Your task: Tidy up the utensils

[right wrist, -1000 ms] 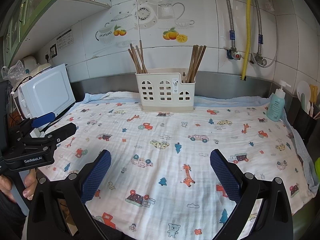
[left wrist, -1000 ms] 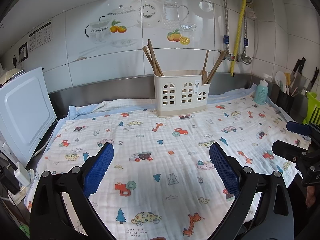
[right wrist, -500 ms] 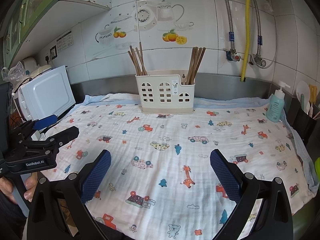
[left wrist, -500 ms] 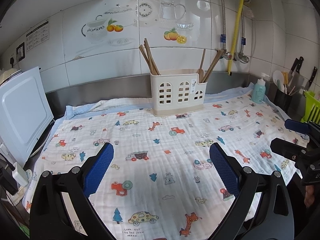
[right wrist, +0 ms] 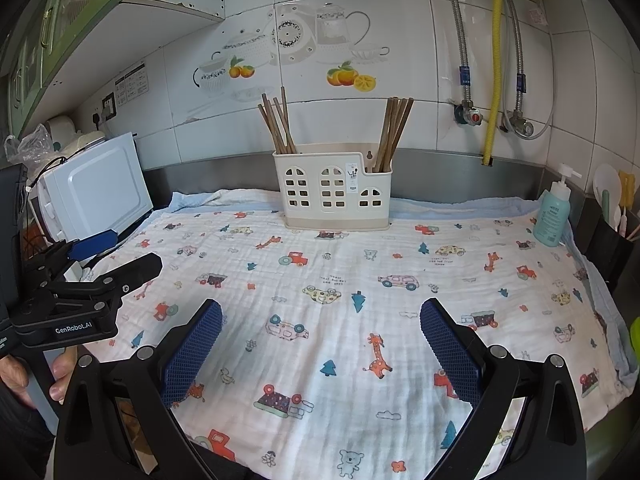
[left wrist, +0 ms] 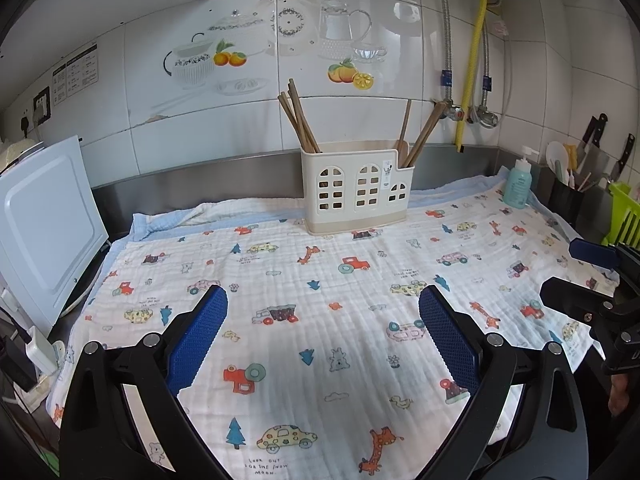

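Holder (left wrist: 357,188) slightly lower than before, maybe.

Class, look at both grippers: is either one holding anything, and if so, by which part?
Nothing is held. The left gripper and right gripper are both open and empty above the printed cloth; the chopsticks stand in the holder.

From my seat the only real change is in the left wrist view: the cream utensil holder (left wrist: 357,189) has slid toward nine o'clock and a touch toward six, with the microwave (left wrist: 44,224) slipping further off the nine o'clock edge (so my left gripper (left wrist: 322,334) has swung toward three o'clock). In the right wrist view the left gripper (right wrist: 116,256) rose slightly toward twelve.
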